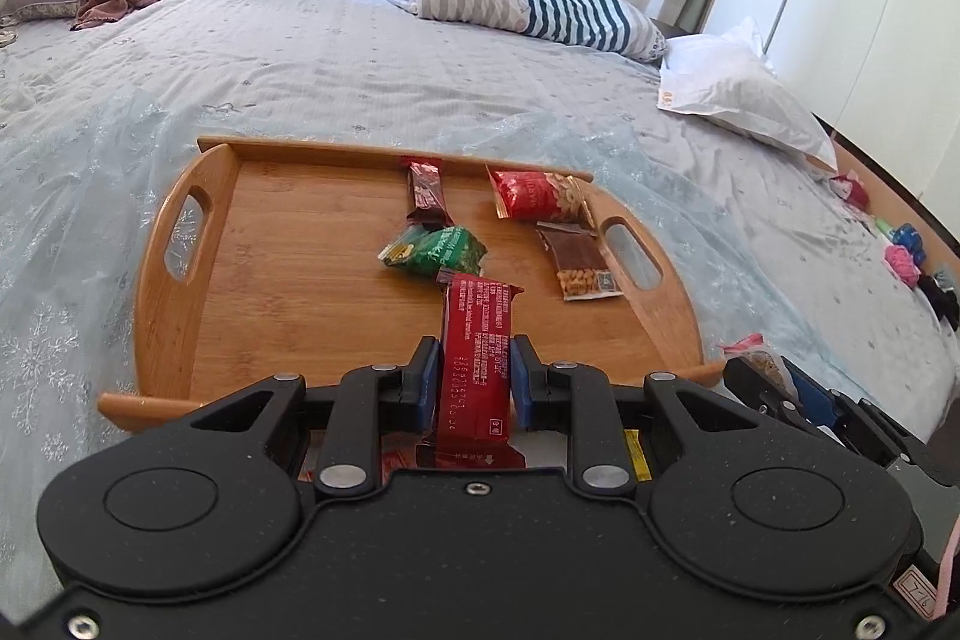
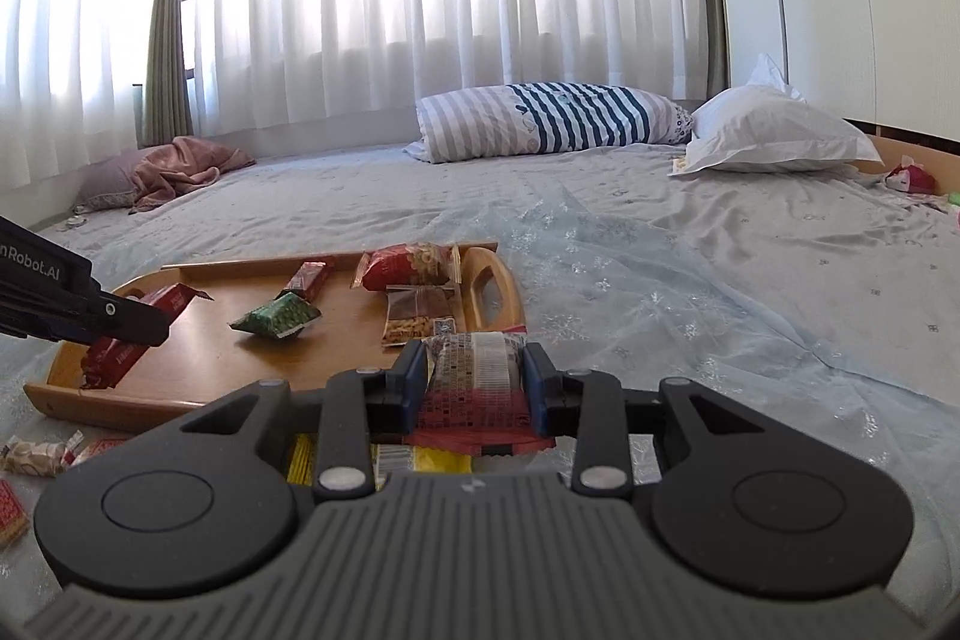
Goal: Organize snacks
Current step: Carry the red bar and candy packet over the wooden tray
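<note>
"nRobot.AI" reads on the left claw's body (image 2: pixel 42 274); snack wrapper print is illegible

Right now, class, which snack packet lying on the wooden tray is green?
The green packet near the middle of the wooden tray; the other loose packets around it are red or brown.

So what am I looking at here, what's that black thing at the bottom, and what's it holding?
Those are two hand-held grippers, each with a camera looking along its fingers. One picture is from the left gripper, the other from the right gripper.

The left one is shut on a red snack bar over a wooden tray that sits on a bed. The right one is shut on a patterned snack packet near the tray's right end.

On the tray lie a green packet, a dark red bar, a red peanut bag and a brown peanut packet.
</note>
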Tool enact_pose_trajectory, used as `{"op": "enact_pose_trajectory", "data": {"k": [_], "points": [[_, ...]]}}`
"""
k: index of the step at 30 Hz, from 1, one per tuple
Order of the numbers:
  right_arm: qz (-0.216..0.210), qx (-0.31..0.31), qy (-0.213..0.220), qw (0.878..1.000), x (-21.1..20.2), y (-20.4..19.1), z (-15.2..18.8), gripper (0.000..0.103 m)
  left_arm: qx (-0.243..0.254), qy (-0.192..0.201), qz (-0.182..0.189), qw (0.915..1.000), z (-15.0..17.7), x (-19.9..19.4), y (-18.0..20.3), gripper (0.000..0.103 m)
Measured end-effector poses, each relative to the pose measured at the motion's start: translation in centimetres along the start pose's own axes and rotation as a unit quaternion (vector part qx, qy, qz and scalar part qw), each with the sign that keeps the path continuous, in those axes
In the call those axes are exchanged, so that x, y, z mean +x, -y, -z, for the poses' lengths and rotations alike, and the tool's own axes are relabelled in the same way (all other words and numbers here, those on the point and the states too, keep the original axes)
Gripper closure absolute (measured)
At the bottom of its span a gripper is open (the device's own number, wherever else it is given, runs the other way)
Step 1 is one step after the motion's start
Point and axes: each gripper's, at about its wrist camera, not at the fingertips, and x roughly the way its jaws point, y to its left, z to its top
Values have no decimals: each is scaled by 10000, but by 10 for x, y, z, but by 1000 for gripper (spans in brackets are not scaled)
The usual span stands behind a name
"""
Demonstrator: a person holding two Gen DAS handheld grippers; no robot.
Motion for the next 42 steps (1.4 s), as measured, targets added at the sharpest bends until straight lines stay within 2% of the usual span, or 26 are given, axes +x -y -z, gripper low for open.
{"op": "enact_pose_trajectory", "data": {"k": [7,23,42], "points": [[-207,-20,-158,9997,34,-7,-11,65,-75,-143,-69,9998,-11,32,8,80],[-333,181,-692,9969,93,-13,-16,64,-270,-398,-337,9983,-23,86,10,80],[-299,180,-950,9949,110,-15,-9,64,-204,-478,-468,9976,-19,105,16,80]]}}
